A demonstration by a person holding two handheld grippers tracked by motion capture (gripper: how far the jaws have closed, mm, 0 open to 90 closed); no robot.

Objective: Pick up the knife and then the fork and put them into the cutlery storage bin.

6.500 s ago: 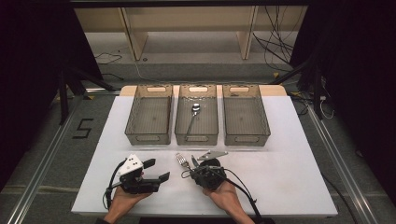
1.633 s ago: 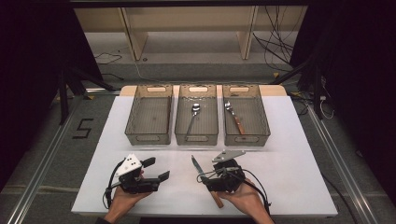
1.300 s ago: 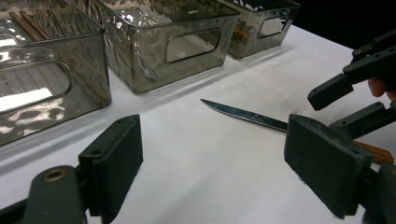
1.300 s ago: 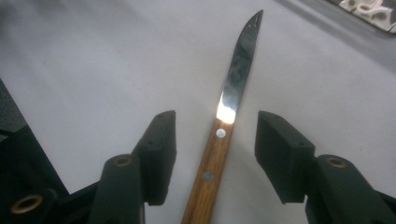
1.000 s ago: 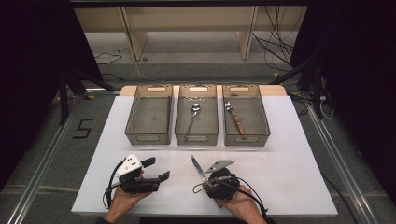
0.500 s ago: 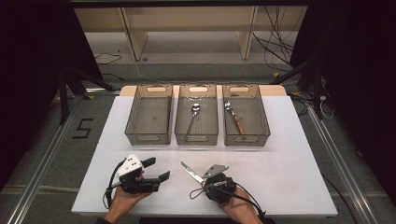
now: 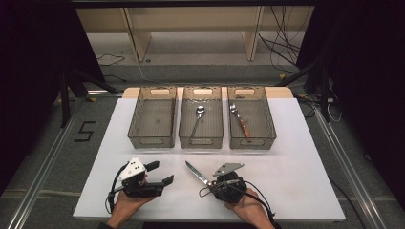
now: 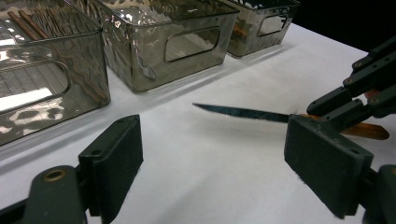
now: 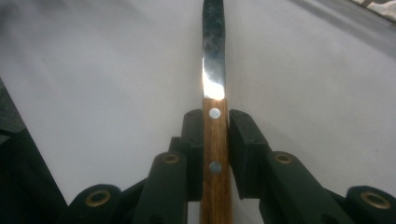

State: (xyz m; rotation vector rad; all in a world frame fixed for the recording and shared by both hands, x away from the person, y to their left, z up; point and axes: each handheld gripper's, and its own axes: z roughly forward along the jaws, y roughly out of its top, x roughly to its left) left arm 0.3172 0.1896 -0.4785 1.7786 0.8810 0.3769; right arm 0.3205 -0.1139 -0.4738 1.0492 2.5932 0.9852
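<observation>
Now gripped by its wooden handle, the knife [image 9: 214, 88] has swung left in the right gripper [image 7: 216, 180], blade low over the table [image 7: 296, 167]; sorting into a bin [image 7: 152, 123] looks next. Left gripper [image 7: 160, 174] rests, fingers wide apart, empty.

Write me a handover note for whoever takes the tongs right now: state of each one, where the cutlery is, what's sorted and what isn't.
Right tongs: shut on the knife, gripping its wooden handle; the blade points up-left over the table, near the front edge.
Left tongs: open, holding nothing, resting at the front left.
Done: spoon lies in the middle bin; fork lies in the right bin.
Left: the left bin looks empty. The knife likely belongs there, so carry it over and release it inside.
</observation>
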